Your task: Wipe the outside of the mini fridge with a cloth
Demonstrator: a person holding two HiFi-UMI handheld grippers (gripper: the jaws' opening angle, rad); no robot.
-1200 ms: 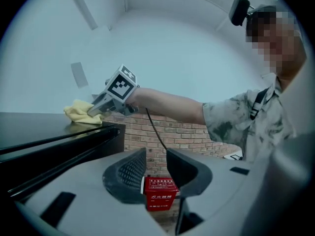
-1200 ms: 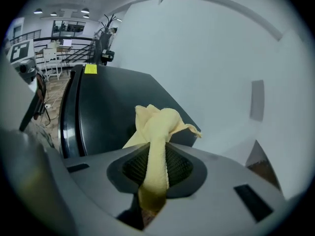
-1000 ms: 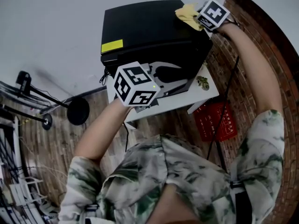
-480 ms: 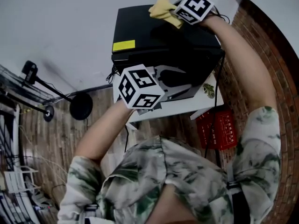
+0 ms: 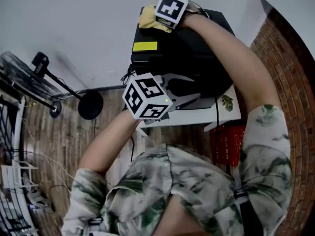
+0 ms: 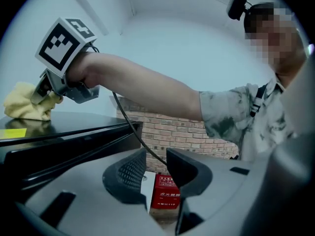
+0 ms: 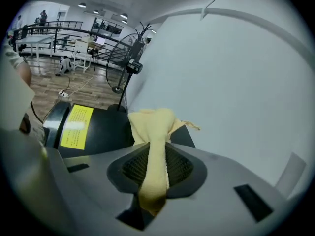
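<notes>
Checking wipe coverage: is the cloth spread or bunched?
Bunched. The right claw pinches the cloth into a strip; its free end crumples on the fridge.

Below me, the white counter (image 5: 234,111) on the wooden floor (image 5: 64,132) carries the black mini fridge (image 5: 187,58) and a small greenish object (image 5: 227,102).

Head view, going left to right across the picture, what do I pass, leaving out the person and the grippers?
wire fan guard → round black base → mini fridge → brick wall
</notes>
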